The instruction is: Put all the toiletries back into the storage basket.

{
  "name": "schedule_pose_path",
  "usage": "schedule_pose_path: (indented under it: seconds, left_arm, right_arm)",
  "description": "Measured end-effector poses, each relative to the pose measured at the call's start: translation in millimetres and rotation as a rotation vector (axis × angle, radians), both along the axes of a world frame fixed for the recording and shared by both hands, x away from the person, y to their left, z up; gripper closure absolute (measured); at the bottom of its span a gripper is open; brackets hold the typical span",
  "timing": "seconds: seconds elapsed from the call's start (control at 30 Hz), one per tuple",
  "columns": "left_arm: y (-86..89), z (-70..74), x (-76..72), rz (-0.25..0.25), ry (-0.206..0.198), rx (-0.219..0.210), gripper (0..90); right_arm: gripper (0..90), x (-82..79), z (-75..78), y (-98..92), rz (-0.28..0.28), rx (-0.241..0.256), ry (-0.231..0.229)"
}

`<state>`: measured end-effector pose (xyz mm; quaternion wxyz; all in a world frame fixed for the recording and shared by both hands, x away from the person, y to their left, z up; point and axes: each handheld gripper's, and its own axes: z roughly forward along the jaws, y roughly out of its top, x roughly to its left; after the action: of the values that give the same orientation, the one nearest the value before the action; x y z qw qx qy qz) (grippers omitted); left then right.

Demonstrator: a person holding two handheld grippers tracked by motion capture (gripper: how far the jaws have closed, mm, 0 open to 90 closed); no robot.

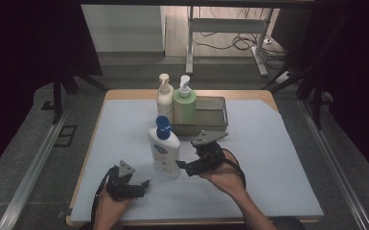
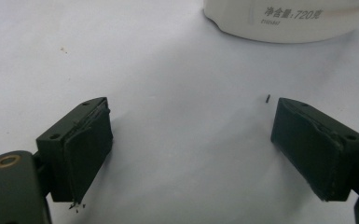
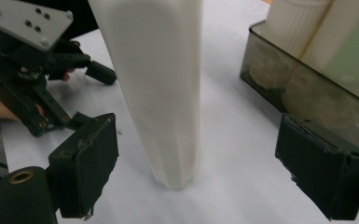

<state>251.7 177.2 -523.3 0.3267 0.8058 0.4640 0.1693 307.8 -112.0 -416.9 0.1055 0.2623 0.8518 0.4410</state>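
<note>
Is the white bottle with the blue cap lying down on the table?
No, the white bottle stands upright on the table, blue cap on top.

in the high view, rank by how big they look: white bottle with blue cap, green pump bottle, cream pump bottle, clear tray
1. clear tray
2. white bottle with blue cap, though it stands nearer the camera
3. green pump bottle and cream pump bottle: too alike to rank

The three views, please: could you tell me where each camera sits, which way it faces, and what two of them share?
High view: above the person's side, looking forward and down on the table; both forearms enter from below, left tool and right tool.
Left gripper view: rides the left tool, looking along its open jaws at the white bottle.
Right gripper view: rides the right tool, its open jaws on either side of the white bottle, clear tray beyond.
All share the white bottle.
</note>
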Motion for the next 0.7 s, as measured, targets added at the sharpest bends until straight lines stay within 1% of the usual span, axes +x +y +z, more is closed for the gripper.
schedule_pose_path:
  seconds: [0.07,0.17,0.23,0.37,0.43,0.57,0.6,0.7]
  left_arm:
    - [0.0,0.0,0.0,0.000,0.000,0.000,12.4]
    - [0.0,0.0,0.0,0.000,0.000,0.000,12.4]
    - [0.1,0.0,0.0,0.000,0.000,0.000,12.4]
    - [0.0,-0.1,0.0,0.001,0.000,-0.001,12.4]
    - [0.0,-0.1,0.0,0.001,0.000,-0.001,12.4]
    - [0.0,-0.1,0.1,0.000,0.000,-0.001,12.4]
    - [0.0,-0.1,0.1,0.001,0.000,-0.001,12.4]
    - [0.0,-0.1,0.1,0.001,0.000,-0.001,12.4]
  right_arm:
    - [12.7,0.1,1.0,2.5,-0.001,0.002,-0.004]
    - [12.8,2.0,3.1,13.1,-0.002,-0.001,-0.015]
    - [12.9,3.3,2.9,18.2,0.002,-0.002,-0.014]
    - [13.1,4.7,2.2,25.8,0.002,-0.009,-0.027]
    - [13.6,6.0,1.9,32.7,0.004,-0.013,-0.038]
    - [14.6,6.8,1.7,38.9,0.006,-0.014,-0.045]
    - [15.1,7.6,1.4,43.7,0.006,-0.025,-0.056]
    - [16.0,8.4,1.0,47.4,0.002,-0.030,-0.065]
